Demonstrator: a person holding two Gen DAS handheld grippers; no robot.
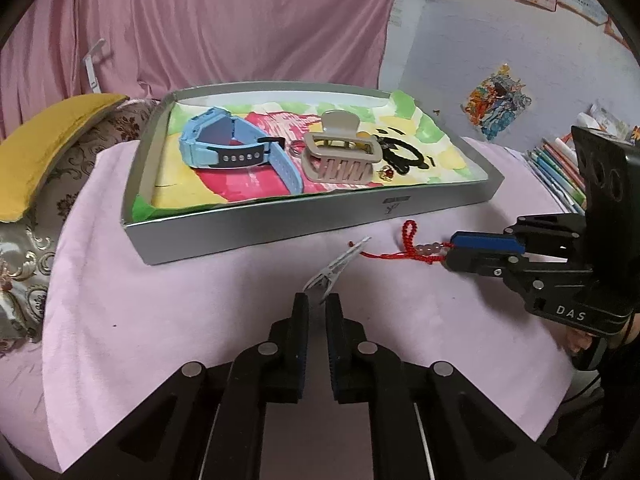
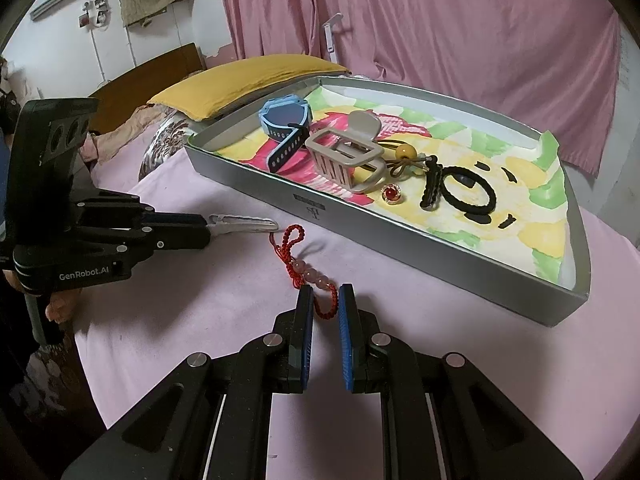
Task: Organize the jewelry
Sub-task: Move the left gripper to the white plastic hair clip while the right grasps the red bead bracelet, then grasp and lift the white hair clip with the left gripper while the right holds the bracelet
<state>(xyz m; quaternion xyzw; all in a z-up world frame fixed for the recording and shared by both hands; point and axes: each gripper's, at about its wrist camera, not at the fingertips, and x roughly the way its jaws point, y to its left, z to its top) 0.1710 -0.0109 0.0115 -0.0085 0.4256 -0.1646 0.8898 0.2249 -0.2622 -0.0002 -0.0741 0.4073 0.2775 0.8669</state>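
- Here, the left gripper [image 1: 318, 300] has its fingers clenched on the near end of a silver hair clip [image 1: 334, 270]; that end is hidden between the fingers, and the rest of the clip juts out towards the tray.
- The right gripper [image 2: 323, 294] pinches the red cord of a beaded charm [image 2: 308, 268]; the pink beads lie just ahead of the fingertips, the loop farther out on the pink cloth [image 2: 200, 300].
- Whether clip and charm are lifted clear of the cloth is hard to tell.
- Both lie in front of the grey tray [image 2: 360, 232], outside it.
- Inside are a blue watch [image 1: 236, 148], a beige claw clip [image 1: 338, 152], a small red brooch [image 2: 391, 193] and black hair ties [image 2: 460, 192], partly hidden behind the claw clip in the left view.
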